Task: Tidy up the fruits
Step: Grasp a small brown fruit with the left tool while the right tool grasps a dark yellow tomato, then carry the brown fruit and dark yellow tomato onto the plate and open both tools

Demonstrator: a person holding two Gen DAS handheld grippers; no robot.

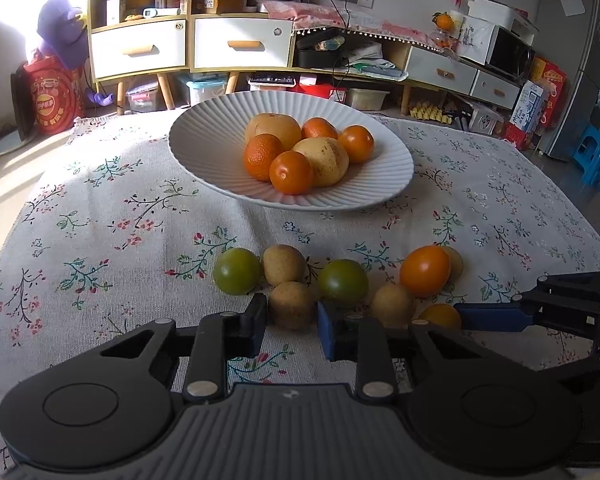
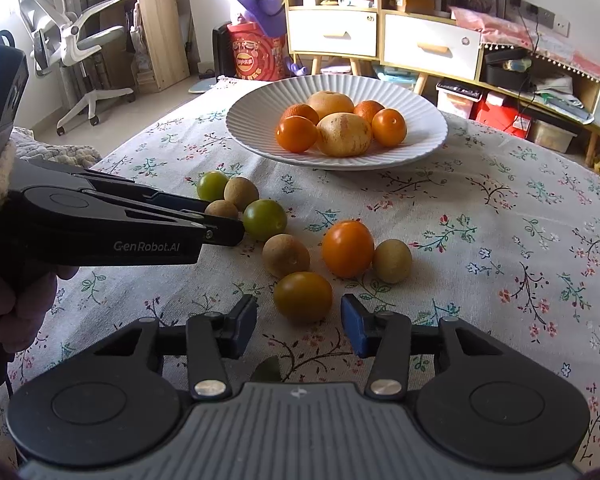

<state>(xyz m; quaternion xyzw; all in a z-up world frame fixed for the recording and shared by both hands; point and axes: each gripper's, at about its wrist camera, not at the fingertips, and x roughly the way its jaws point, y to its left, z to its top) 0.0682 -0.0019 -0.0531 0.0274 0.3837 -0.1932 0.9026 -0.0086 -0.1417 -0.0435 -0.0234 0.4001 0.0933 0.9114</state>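
A white ribbed plate (image 1: 204,148) (image 2: 256,120) holds several oranges and two pale pears. In front of it, small fruits lie loose on the flowered cloth: green, brown and orange ones. My left gripper (image 1: 292,326) is open, its jaws on either side of a brown fruit (image 1: 292,306), with gaps still showing. It appears from the side in the right wrist view (image 2: 224,224), at the brown fruit (image 2: 220,209). My right gripper (image 2: 300,322) is open, its jaws flanking a dull orange-green fruit (image 2: 302,297) without touching. Its blue finger (image 1: 488,316) shows at the right of the left wrist view.
The flowered tablecloth (image 1: 100,240) covers the table. A bright orange fruit (image 2: 348,249) and two brown fruits (image 2: 286,255) (image 2: 392,261) lie just beyond my right gripper. Shelves, drawers and a desk chair (image 2: 68,40) stand beyond the table.
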